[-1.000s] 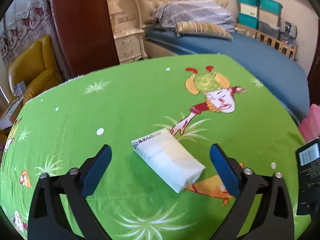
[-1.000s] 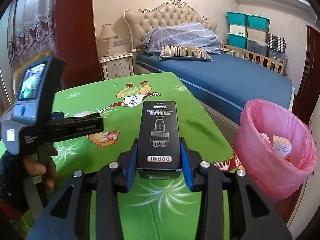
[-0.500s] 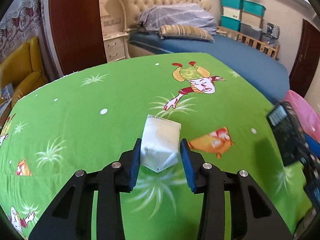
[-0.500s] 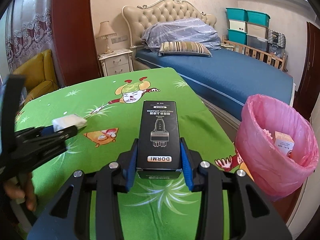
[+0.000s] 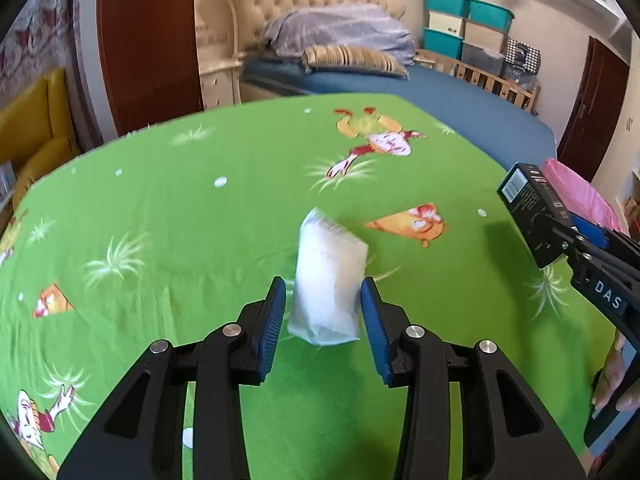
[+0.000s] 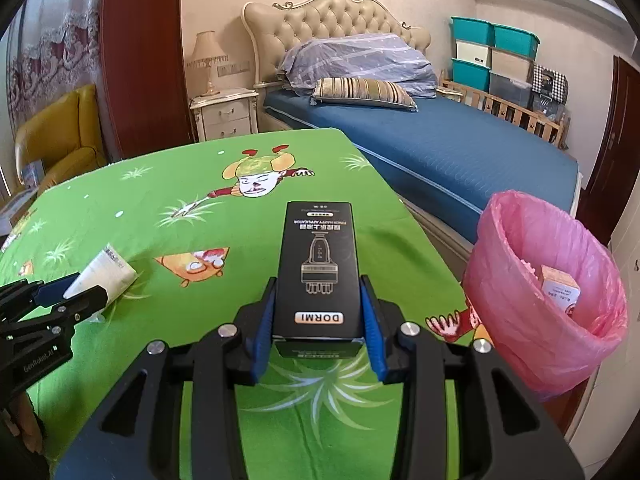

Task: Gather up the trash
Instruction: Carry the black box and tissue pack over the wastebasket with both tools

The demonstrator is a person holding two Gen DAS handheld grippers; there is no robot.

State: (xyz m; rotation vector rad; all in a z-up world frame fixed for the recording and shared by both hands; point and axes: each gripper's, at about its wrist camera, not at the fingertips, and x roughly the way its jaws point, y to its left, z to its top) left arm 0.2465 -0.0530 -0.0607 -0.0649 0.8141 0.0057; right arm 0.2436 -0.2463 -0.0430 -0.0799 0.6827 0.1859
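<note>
Two pieces of trash are in hand above the green cartoon sheet covering the table. Largest is the pink-lined bin, off the sheet's right edge, one small carton already inside. The right gripper is clamped on a black box, stiff cardboard, probably light, taken by its long sides near the lower end. The left gripper has just been closing around a white packet toward the sheet's near edge; its pads look to pinch the packet's sides. Soft and crushable, it wants holding mid-body.
</note>
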